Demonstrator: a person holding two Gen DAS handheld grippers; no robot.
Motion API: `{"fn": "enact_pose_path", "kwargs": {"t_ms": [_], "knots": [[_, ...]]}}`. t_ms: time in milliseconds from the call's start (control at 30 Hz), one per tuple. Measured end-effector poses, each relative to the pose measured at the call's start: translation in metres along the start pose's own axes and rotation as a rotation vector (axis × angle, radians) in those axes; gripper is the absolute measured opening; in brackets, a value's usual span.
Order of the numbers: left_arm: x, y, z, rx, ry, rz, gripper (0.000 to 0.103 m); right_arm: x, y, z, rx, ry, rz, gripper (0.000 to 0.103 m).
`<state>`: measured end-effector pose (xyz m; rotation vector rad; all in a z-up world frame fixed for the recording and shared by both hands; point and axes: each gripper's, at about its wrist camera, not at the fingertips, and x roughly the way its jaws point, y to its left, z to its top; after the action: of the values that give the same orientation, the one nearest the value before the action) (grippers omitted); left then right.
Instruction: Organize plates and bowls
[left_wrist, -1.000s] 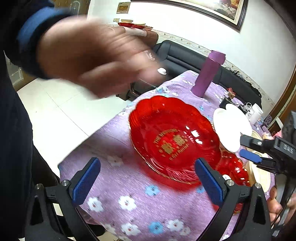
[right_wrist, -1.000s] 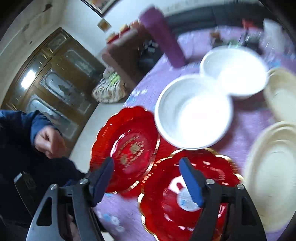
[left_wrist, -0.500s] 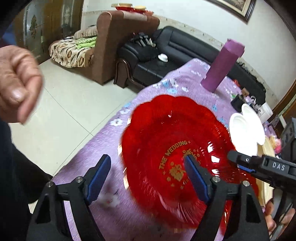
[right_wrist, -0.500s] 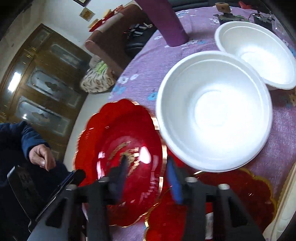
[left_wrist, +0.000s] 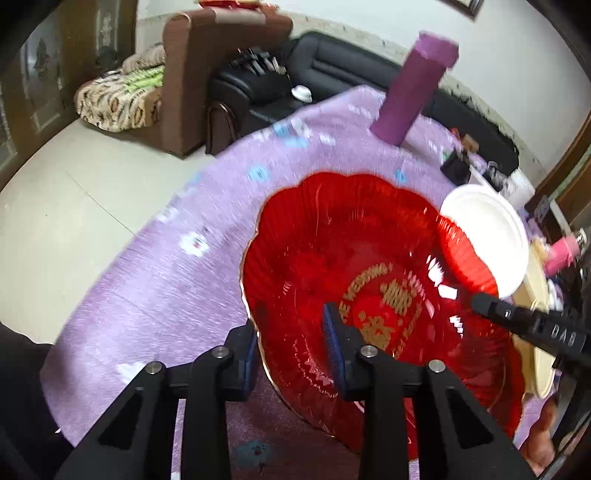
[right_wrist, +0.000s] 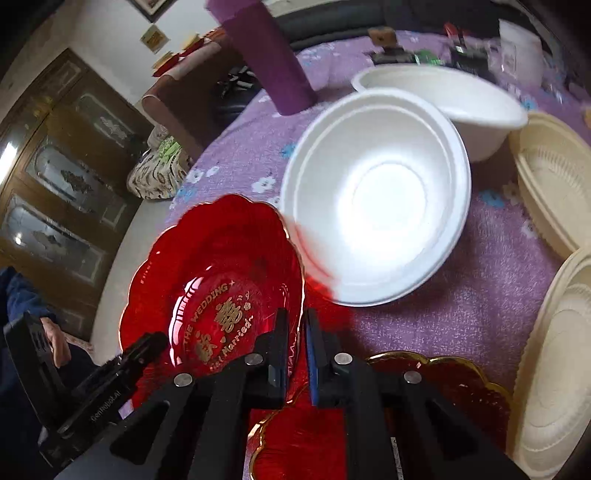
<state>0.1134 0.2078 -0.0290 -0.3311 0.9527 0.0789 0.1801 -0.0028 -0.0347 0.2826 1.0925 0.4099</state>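
A: Left wrist view: left gripper (left_wrist: 291, 350), jaws just closing, straddles the near rim of the red plate (left_wrist: 369, 288) on the tabletop (left_wrist: 155, 266).

B: Right wrist view: right gripper (right_wrist: 295, 343) pinches the same plate's opposite rim. Grasp step; next, I judge, a level two-handed lift toward the second red plate (right_wrist: 424, 406).

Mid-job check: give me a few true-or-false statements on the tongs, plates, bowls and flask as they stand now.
1. The right tongs are wide open. False: they have just been closing and now pinch the rim of the red scalloped translucent plate with gold lettering.
2. A second red gold-rimmed plate lies beside it. True.
3. The purple cylindrical flask lies on its side. False: it stands upright on the purple flowered tablecloth.
4. Two white foam bowls sit on the table. True.
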Motion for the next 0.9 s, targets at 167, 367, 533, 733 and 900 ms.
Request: {"fn": "enact_pose_path", "kwargs": {"t_ms": [167, 367, 533, 733, 900], "knots": [[-0.047, 0.009, 0.0, -0.009, -0.138, 0.04, 0.03, -0.015, 0.022, 0.002, -0.092, -0.05, 0.026, 0.011], [-0.052, 0.02, -0.012, -0.004, -0.157, 0.109, 0.03, -0.011, 0.034, -0.012, -0.158, -0.046, 0.042, 0.011], [-0.021, 0.023, -0.018, -0.025, -0.091, 0.11, 0.031, 0.006, 0.022, -0.017, -0.147, -0.014, -0.004, 0.011], [-0.013, 0.023, -0.021, -0.04, -0.083, 0.16, 0.041, 0.009, 0.018, -0.019, -0.159, -0.03, -0.019, 0.018], [-0.057, 0.015, -0.037, -0.043, -0.222, 0.269, 0.071, -0.021, 0.028, -0.031, -0.206, -0.144, -0.032, 0.069]]}}
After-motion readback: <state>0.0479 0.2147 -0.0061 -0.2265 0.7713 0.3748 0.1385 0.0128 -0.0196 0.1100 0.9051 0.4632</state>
